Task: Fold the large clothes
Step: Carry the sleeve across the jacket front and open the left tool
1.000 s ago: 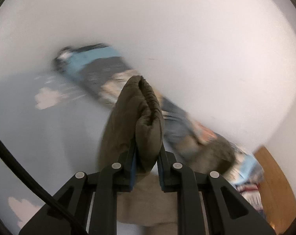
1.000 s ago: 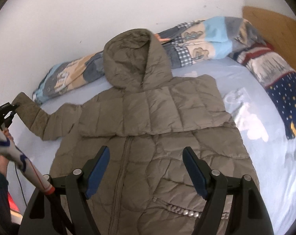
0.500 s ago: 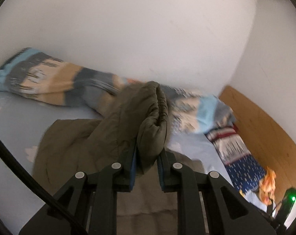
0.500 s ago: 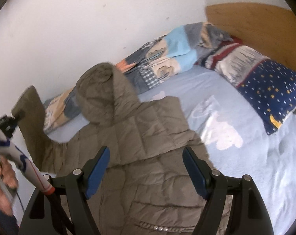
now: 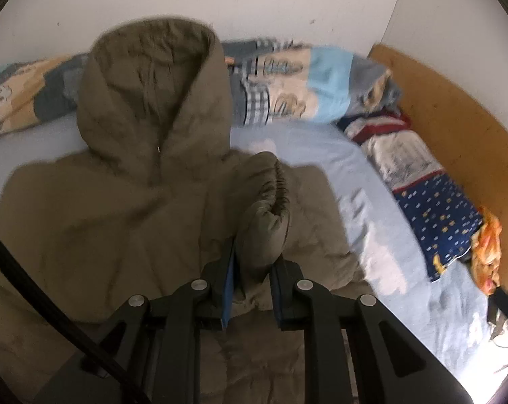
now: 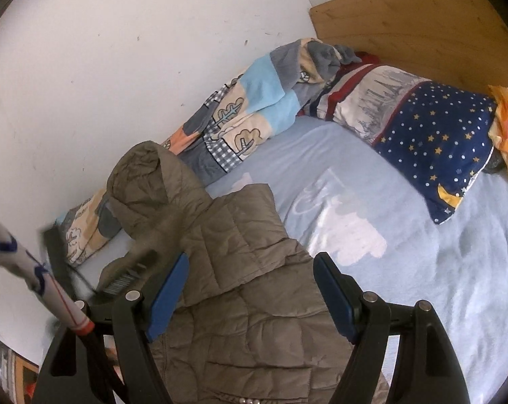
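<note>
Puffy jacket, soft and light: left gripper pinches its sleeve cuff.
Right gripper spread, empty; quilted fabric looks slick, so grip the elastic cuff at 12 o'clock.

Olive-brown quilted hooded jacket, spread front-up across a light blue bed sheet, hood flat and pointing toward the wall. Elastic-cuffed sleeve end lifted over the chest, pinched upright, cuff gathered and puffed above the body.

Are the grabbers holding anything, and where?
The left gripper pinches the olive puffy hooded jacket by its sleeve cuff. The right gripper holds nothing.
</note>
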Action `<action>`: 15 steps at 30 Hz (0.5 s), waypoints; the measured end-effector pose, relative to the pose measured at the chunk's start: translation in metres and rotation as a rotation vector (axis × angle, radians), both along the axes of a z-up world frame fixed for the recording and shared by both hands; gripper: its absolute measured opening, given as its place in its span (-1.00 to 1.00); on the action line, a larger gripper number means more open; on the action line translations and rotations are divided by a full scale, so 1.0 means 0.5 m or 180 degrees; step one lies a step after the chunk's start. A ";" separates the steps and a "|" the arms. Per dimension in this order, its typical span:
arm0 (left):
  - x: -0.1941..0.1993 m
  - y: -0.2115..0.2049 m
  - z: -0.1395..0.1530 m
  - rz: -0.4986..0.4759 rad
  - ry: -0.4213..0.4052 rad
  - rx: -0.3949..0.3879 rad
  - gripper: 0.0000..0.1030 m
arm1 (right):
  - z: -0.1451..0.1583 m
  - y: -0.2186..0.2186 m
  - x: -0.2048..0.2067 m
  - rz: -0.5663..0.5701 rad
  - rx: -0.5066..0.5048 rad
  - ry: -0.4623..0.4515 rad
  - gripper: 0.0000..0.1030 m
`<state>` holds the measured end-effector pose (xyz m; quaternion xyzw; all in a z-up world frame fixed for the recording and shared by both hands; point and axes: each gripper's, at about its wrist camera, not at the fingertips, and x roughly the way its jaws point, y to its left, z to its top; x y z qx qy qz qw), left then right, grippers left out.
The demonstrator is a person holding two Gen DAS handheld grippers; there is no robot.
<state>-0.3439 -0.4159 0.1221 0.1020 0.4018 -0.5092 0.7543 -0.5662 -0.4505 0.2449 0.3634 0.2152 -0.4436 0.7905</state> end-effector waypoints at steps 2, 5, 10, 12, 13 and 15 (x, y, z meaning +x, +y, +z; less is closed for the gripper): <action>-0.004 -0.017 -0.027 0.0016 -0.0007 0.0107 -0.66 | -0.001 -0.002 -0.007 -0.0021 0.0006 0.0001 0.57; -0.015 -0.034 -0.054 -0.0043 -0.0048 0.0294 -0.37 | -0.003 -0.007 -0.011 -0.0005 0.0041 -0.0011 0.57; -0.048 -0.022 -0.035 -0.0269 -0.0047 0.0448 0.25 | -0.010 -0.015 -0.007 0.0013 0.0093 -0.0016 0.57; -0.062 0.010 -0.007 -0.0387 -0.0047 0.0384 0.25 | -0.014 -0.019 -0.004 0.0014 0.0121 -0.0006 0.57; -0.065 0.028 0.008 -0.0428 -0.0056 0.0329 0.25 | -0.019 -0.022 -0.003 0.0029 0.0165 -0.0034 0.57; -0.064 0.072 0.041 -0.0462 -0.0184 0.0265 0.26 | -0.030 -0.028 0.000 0.0045 0.0269 -0.0101 0.57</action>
